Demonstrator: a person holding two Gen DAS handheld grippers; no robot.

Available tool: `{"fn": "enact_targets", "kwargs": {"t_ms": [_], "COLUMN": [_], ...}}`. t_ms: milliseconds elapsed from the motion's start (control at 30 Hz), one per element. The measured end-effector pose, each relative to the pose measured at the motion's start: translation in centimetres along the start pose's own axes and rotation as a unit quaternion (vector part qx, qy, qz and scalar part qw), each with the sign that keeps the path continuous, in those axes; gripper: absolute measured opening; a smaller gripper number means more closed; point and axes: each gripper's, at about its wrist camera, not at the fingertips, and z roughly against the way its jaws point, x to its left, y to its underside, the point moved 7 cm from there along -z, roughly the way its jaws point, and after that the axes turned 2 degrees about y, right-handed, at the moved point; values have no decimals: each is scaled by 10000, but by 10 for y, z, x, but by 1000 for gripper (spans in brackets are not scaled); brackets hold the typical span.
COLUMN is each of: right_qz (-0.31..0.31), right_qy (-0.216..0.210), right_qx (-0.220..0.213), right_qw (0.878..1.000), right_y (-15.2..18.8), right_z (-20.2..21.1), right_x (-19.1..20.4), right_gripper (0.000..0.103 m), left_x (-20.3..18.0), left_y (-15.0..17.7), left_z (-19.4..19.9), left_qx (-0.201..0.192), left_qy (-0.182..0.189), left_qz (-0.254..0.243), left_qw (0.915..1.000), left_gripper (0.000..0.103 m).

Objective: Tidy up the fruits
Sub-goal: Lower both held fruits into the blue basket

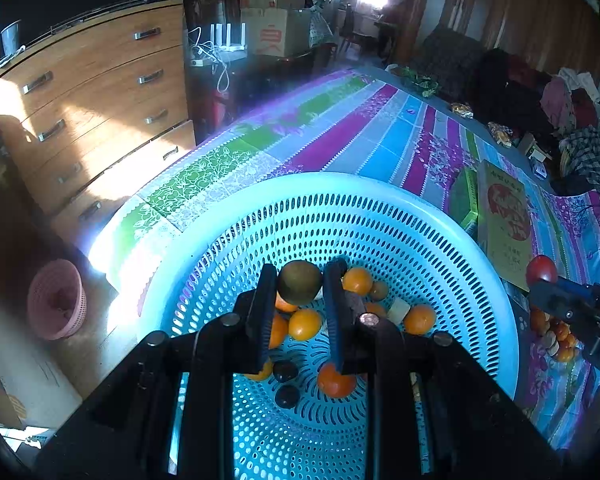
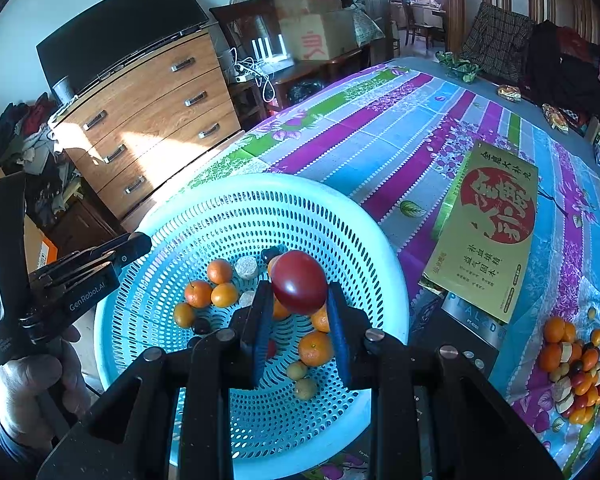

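Striped cloth [image 2: 380, 148] lies under my blue basket [image 2: 204, 208]. Over it, my right gripper [image 2: 300, 304] pinches a smooth red tomato [image 2: 300, 286], soft and bruisable; my left gripper [image 1: 300, 292] clamps a firm greenish fruit [image 1: 299, 282] across its middle.

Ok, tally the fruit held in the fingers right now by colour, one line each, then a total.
Red: 1, the red fruit clamped in the right gripper
Greenish brown: 1, the greenish-brown fruit clamped in the left gripper
Total: 2, both held above the blue basket
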Motion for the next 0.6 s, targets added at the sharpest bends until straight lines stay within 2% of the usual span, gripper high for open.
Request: {"fn": "enact_targets", "kwargs": {"t_ms": [333,600], "right_qz": [-6,-25], "right_qy": [-20,13], "right_qx": [130,154], "right_qw": [9999,9999], "right_y": [9,11], "right_z": [-7,-8], "right_x": [3,1], "right_gripper": [31,31], "left_x": [-20,-12], "left_y": [4,4], "left_z": [1,3], "left_qx": [64,50], "left_qy": [174,123], "left_qz": [-287,-229], "left_qw": [9994,9997], "left_gripper": [24,24]}}
